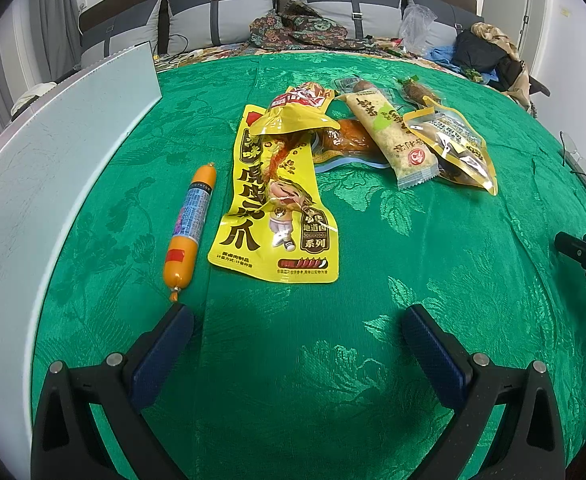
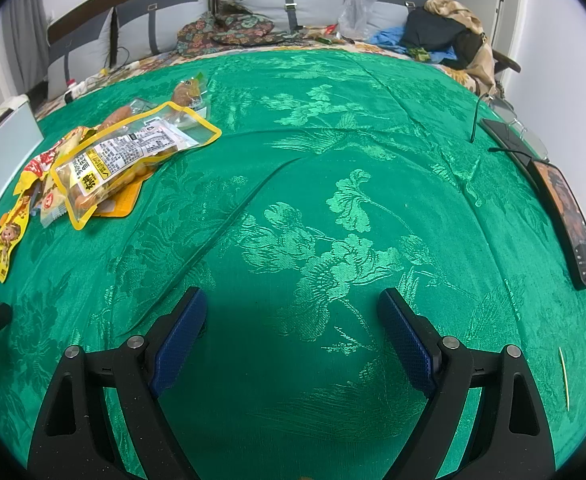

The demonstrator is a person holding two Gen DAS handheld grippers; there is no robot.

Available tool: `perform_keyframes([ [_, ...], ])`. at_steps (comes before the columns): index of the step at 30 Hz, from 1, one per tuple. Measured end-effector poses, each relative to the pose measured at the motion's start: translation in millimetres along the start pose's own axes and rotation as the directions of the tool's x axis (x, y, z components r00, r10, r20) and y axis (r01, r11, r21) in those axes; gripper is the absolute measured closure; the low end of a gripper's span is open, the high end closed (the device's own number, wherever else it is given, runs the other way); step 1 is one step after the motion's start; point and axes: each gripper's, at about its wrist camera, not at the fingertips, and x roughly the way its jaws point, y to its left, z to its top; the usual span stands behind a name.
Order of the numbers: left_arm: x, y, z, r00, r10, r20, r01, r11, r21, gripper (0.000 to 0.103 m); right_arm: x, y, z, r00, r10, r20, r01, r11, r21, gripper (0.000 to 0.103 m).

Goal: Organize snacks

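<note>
Green floral cloth (image 1: 293, 380) covers the worktop; sofa w/ grey cushions (image 1: 229, 12) behind.

L tongs (image 1: 297, 320): released, jaws wide apart, nothing between, hovering over bare cloth near the front edge. Tip of the left-hand finger sits just beside the lower end of the orange sausage stick (image 1: 191, 222); can't tell if touching.

R tongs (image 2: 291, 306): also released, jaws wide, empty, over bare cloth well apart from the snacks.

Snacks, L wrist view: sausage stick lies alone, lengthwise, betw. white board (image 1: 53, 168) and big yellow chicken-feet pouch (image 1: 277, 208). Smaller yellow/red pack (image 1: 297, 110) overlaps that pouch's top end. To the right: beige bar wrapper (image 1: 393, 136) lying diagonal, clear yellow-rimmed bag (image 1: 453, 146) partly on top of it, brownish vac-packed item (image 1: 345, 140) under both. Two small clear packs farther back, contents unclear.

R wrist view: same pile at far left, yellow-rimmed bag on top. Two phones (image 2: 569, 220) along the right edge, glasses (image 2: 529, 136) by them, a toothpick (image 2: 564, 376) near front right.
</note>
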Motion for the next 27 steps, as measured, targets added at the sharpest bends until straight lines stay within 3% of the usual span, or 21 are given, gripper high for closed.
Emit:
perform_keyframes([
  [5,-1.6,0.2,-0.8,1.000,-0.004,-0.004,0.004,1.000,0.001,0.000,0.0,-0.1,0.1,1.000,0.000,0.000,0.000,1.000,0.000,0.013],
  [9,-5.6,4.6,-1.2,0.998,-0.039,-0.056,0.042,0.998,0.047,0.000,0.0,-0.2,0.2,1.000,0.001,0.000,-0.001,1.000,0.000,0.013],
  [12,-13.8,23.2,0.5,0.993,-0.089,-0.074,0.087,0.996,-0.028,0.000,0.0,-0.3,0.2,1.000,0.001,0.000,-0.001,1.000,0.000,0.013],
  [14,-22.5,40.5,7.5,0.993,-0.110,-0.042,0.105,0.990,-0.095,0.000,0.1,-0.3,0.3,1.000,0.001,0.000,-0.001,1.000,0.000,0.013],
  [16,-30.2,60.1,20.8,0.997,-0.081,0.001,0.080,0.984,-0.159,0.000,0.1,-0.3,0.3,1.000,0.002,0.000,-0.002,1.000,0.001,0.013],
  [19,-27.2,77.7,42.0,0.999,-0.044,0.002,0.044,0.977,-0.207,0.000,0.2,-0.3,0.3,1.000,0.001,0.000,-0.001,1.000,0.000,0.013],
  [27,9.5,83.9,61.3,0.996,0.043,-0.079,-0.054,0.987,-0.148,0.000,0.3,-0.3,0.4,1.000,0.003,0.000,-0.003,1.000,0.001,0.012],
])
